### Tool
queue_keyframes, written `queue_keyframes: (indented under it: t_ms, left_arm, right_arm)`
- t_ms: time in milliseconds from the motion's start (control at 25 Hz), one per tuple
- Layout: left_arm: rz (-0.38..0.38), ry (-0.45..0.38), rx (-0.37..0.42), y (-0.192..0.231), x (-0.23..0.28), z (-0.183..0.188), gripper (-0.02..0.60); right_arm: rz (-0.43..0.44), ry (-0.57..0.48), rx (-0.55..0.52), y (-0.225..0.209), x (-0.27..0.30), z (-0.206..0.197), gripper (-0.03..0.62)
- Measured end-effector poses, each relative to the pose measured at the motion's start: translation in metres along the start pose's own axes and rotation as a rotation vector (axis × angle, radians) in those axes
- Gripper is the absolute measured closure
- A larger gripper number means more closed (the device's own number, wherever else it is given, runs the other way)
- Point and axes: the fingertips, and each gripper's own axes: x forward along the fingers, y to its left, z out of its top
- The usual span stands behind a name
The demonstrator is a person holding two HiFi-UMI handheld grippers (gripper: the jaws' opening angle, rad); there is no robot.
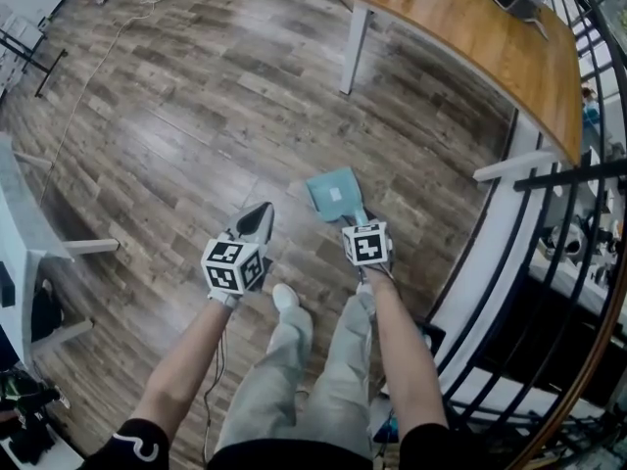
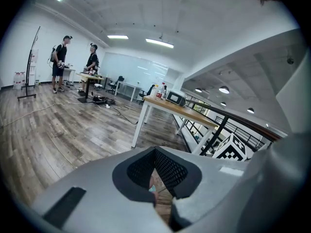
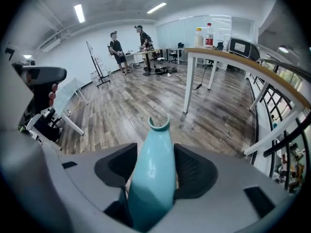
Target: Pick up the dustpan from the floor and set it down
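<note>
Wood-plank floor (image 1: 196,116); right tool (image 3: 153,176) seemingly clamps teal dustpan (image 1: 335,196) by its tapered handle (image 3: 155,144); left tool (image 2: 156,178) closed.

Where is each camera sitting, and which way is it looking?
Head view: on the person's head, looking steeply down at the floor and dustpan; forearms, legs, left tool and right tool show.
Left gripper view: on the left tool, looking along its jaws across the room; only the tool shows.
Right gripper view: on the right tool, looking along the dustpan handle between its jaws.
Shared: both gripper views show the table and two people.
</note>
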Motion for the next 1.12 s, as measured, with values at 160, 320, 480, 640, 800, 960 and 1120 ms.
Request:
queue_keyframes:
  t_ms: [160, 320, 480, 640, 800, 960, 1120]
  left_arm:
    - [-0.001, 0.008, -0.008, -0.002, 0.003, -0.008, 0.584]
    - [-0.002, 0.008, -0.007, -0.003, 0.003, -0.01, 0.584]
    - [0.003, 0.009, -0.007, -0.002, 0.003, -0.009, 0.584]
    - [0.003, 0.011, -0.003, -0.001, 0.0, -0.007, 0.584]
    - [0.004, 0.012, 0.004, -0.001, -0.002, -0.004, 0.584]
    - [0.005, 0.01, 0.01, -0.002, -0.003, 0.002, 0.584]
    - [0.001, 0.004, 0.016, -0.005, -0.006, 0.007, 0.584]
  right_arm:
    - [-0.034, 0.049, 0.022, -0.007, 0.002, -0.01, 0.466]
    - [-0.08, 0.045, 0.013, -0.013, 0.001, -0.012, 0.499]
    - [-0.124, 0.046, -0.021, -0.017, -0.003, -0.013, 0.511]
    - [-0.134, 0.045, -0.031, -0.016, -0.005, -0.017, 0.513]
    - [-0.137, 0.05, -0.029, -0.017, -0.01, -0.021, 0.513]
    - [-0.131, 0.051, -0.021, -0.017, -0.015, -0.021, 0.513]
    - [-0.129, 0.047, -0.009, -0.018, -0.023, -0.021, 0.513]
